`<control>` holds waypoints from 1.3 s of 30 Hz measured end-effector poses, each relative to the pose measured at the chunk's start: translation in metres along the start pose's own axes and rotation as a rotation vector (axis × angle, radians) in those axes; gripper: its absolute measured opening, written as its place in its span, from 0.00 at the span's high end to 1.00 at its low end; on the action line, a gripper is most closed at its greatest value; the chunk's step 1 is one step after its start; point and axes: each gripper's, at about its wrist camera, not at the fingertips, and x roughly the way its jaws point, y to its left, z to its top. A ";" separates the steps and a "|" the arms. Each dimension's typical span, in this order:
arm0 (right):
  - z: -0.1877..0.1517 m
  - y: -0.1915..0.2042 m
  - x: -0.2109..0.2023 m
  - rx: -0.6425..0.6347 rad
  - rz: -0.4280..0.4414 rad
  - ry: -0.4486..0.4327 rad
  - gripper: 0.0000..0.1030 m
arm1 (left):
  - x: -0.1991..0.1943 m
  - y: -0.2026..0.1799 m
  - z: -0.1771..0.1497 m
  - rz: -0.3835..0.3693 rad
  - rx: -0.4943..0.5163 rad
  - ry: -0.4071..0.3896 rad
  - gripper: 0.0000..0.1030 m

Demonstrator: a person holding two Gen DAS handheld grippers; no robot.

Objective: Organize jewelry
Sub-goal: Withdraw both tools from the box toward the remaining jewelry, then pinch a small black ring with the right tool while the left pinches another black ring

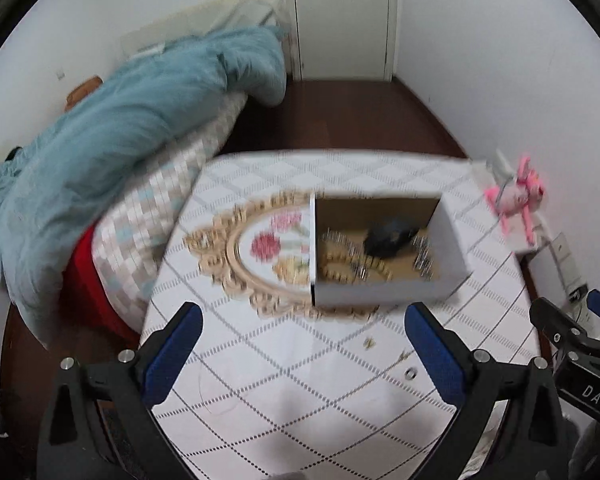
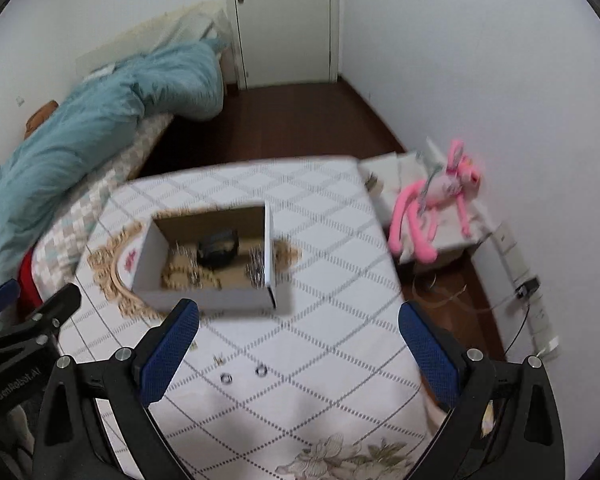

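A white open box (image 1: 380, 294) (image 2: 204, 300) sits on an ornate gold-framed tray (image 1: 236, 256) (image 2: 108, 276) on the table. Inside lie a black band (image 1: 388, 238) (image 2: 218, 250) and several gold and silver pieces. Loose on the cloth in front are two silver rings (image 2: 262, 371) (image 2: 225, 378) and small gold pieces (image 2: 219, 359) (image 1: 368, 343); one ring shows in the left wrist view (image 1: 411, 373). My left gripper (image 1: 300, 354) and right gripper (image 2: 298, 354) are both open and empty, above the cloth before the box.
The table has a white diamond-patterned cloth (image 1: 300, 400) (image 2: 332, 280). A bed with a teal duvet (image 1: 112, 128) (image 2: 92, 120) stands to the left. A pink plush toy (image 1: 518, 196) (image 2: 432, 208) sits on a stand at the right, with cables and a power strip (image 2: 540, 312) on the floor.
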 end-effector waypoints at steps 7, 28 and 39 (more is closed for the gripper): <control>-0.046 0.001 0.079 -0.006 0.072 0.163 0.25 | 0.072 0.004 -0.051 0.054 0.018 0.187 0.00; -0.084 0.046 0.127 -0.145 0.040 0.146 0.87 | 0.108 0.001 -0.078 0.032 0.023 0.257 0.04; -0.078 -0.016 0.100 0.006 0.028 0.112 0.87 | 0.086 -0.071 -0.075 -0.139 0.083 0.220 0.05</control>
